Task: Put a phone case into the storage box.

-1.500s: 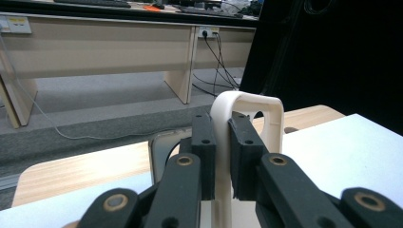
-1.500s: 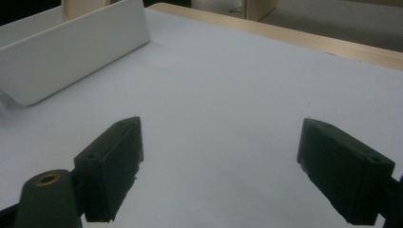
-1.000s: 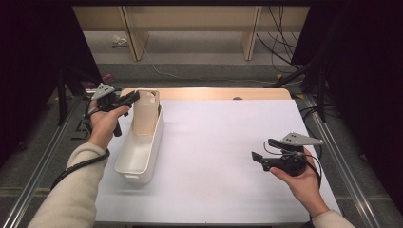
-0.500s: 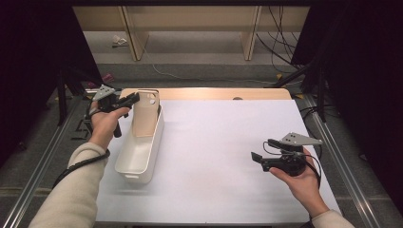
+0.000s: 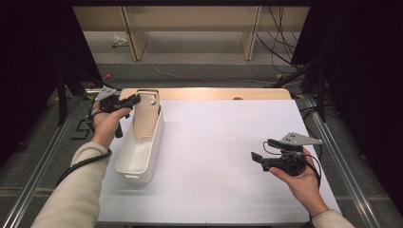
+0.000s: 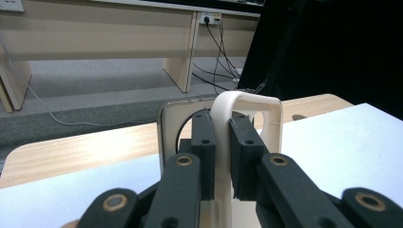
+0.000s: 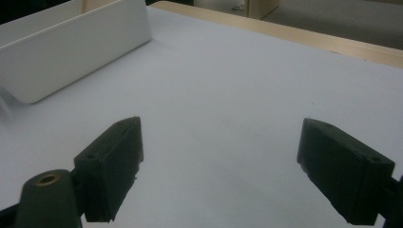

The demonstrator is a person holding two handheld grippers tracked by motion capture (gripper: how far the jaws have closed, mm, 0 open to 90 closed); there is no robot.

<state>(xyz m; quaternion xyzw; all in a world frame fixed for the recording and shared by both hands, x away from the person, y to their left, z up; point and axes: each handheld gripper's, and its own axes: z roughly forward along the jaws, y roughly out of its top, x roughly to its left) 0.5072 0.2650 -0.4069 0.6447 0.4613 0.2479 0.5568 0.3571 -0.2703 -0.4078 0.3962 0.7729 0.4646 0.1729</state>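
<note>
High view — bin: a long white plastic bin lies lengthwise on the white table, at its left side, its far end raised where a cut-out handle stands.
High view — left gripper: at the bin's far end, pinching the handle wall.
High view — right gripper: well apart from the bin, to its right, held just above the table.
Left gripper view — grip: both black pads press on the bin's thin cream rim, beside the handle opening.
Right gripper view — jaws: spread wide, nothing between them; the bin's side wall lies far ahead.
Handling — judgement: light, stiff, smooth-walled and likely slippery — best taken at the rim or handle, with the near end supported.
</note>
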